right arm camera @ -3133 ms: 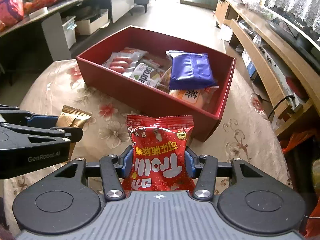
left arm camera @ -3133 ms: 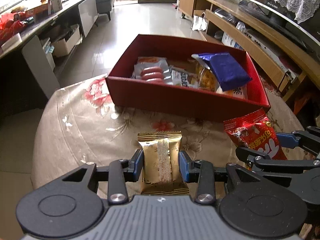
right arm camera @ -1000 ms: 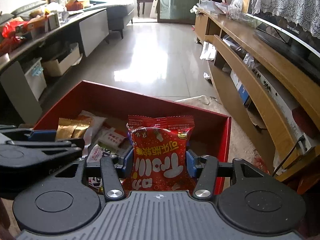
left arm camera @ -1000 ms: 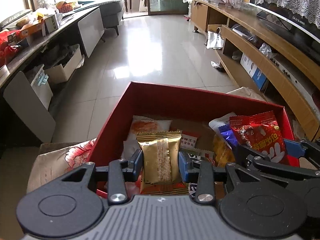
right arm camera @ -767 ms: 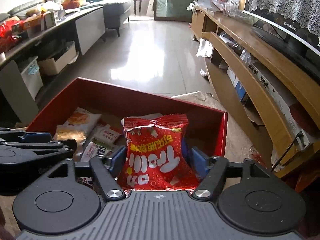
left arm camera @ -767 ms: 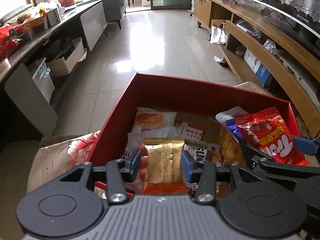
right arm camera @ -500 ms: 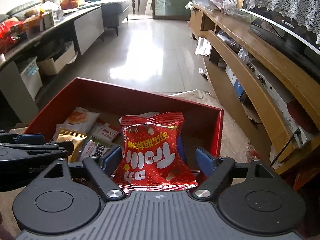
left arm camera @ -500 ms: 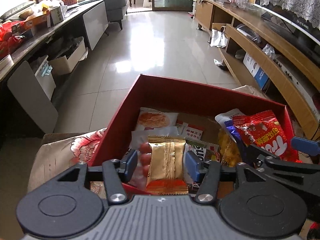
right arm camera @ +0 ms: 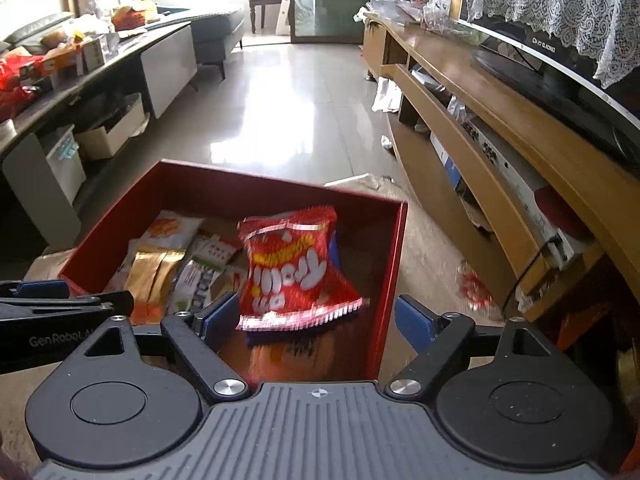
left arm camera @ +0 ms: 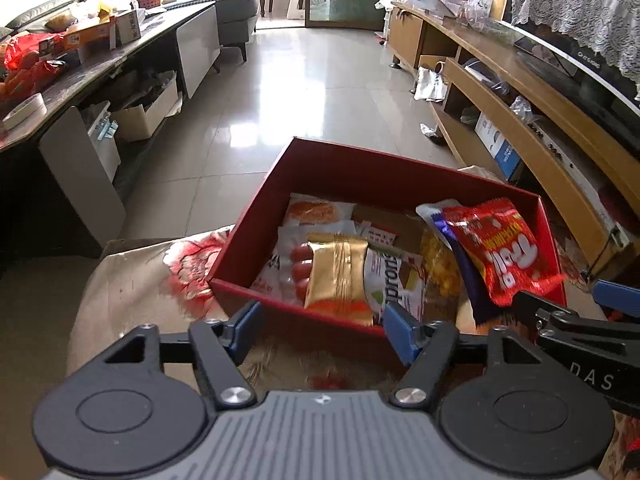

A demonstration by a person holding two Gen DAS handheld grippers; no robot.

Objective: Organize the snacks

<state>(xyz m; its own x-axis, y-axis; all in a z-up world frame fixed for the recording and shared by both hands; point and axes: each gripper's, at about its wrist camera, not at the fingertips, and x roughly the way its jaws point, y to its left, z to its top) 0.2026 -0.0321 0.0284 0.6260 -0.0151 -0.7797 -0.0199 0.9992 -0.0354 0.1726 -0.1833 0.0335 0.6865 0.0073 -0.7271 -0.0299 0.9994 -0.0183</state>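
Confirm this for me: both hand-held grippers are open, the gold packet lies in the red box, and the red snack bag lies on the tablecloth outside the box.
Not quite. The red snack bag is not on the tablecloth: the right wrist view shows it inside the red box, resting on other packets. The rest holds: the left hand-held gripper and right hand-held gripper are open, their jaws having just been opening with nothing gripped, and the gold packet lies in the box.

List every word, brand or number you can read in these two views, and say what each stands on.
"GenRobot.AI": side of the left gripper, partly cut off.
"DAS": side of the right gripper.
"prote…": white and green packet in the red box, partly hidden.
Red snack bag: large white characters, motion-blurred, unreadable.
TV bezel: small print, too small.
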